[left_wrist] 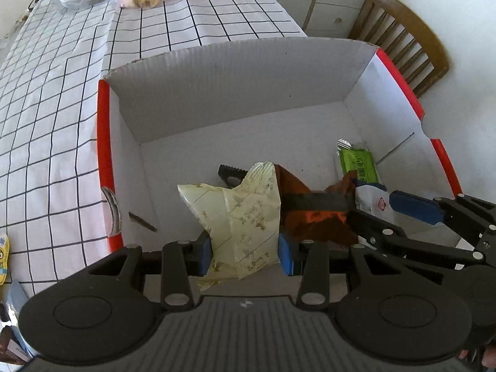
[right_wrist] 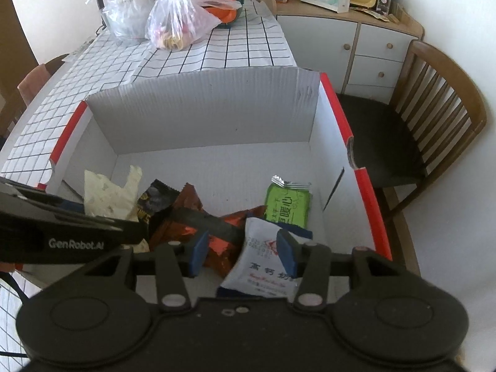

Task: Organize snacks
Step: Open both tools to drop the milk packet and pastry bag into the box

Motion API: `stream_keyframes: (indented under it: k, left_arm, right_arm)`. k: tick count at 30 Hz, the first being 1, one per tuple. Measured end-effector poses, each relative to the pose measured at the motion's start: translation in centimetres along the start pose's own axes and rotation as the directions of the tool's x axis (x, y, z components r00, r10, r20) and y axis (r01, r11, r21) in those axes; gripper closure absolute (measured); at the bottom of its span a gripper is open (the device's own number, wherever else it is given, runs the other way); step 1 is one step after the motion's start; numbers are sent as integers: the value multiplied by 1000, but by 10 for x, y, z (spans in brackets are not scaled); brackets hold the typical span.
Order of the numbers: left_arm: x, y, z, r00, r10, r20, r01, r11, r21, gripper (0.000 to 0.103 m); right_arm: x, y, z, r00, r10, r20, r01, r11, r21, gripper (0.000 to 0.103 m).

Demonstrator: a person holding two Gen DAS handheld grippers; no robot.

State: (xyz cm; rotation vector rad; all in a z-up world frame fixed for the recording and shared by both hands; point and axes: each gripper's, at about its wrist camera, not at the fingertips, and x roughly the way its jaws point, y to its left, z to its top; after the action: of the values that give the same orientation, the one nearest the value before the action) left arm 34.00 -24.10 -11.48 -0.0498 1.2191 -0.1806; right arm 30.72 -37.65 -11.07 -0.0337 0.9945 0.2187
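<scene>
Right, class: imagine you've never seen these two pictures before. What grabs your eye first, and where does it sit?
The big white cardboard box with red edges fills the middle of both views, resting on a grid-patterned tablecloth. A heap of snack packets lies at its near end: the left gripper has its jaws shut on a pale yellow packet, while the right gripper holds a white packet. A bright green packet lies behind them.

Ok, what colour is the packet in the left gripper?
Pale yellow packet with a small gold leaf print, clearest in the left wrist view.
</scene>
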Motion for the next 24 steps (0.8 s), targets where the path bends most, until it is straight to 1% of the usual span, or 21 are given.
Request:
stream_keyframes:
  k: [6,10,13,18,20,24]
  left_arm:
    - [-10,0,-4,999,-29,29,29,1000,-2,56]
    - [-23,3,-8,998,-36,59,37,999,-18,46]
    - [-33,7,-11,995,-60,82,63,997,-34,45]
    - [-59,13,-20,988,-72,137,77,996,-36,43]
    - [-70,17,-24,984,-75,160,83,996,-45,42]
    - [-95,25,-35,973,-80,218,94,994,-55,39]
  right_arm:
    - [-12,-2,0,1000,12,24,-13,1000,14,50]
    - [-22,-4,1,999,17,43,-18,1000,25,48]
    - [-34,-4,2,997,25,69,-27,999,27,42]
    - [-57,3,1,992,58,112,-59,998,12,39]
    - [-67,7,2,989,70,129,-72,997,7,33]
    - [-89,16,3,979,105,173,-104,995,-14,27]
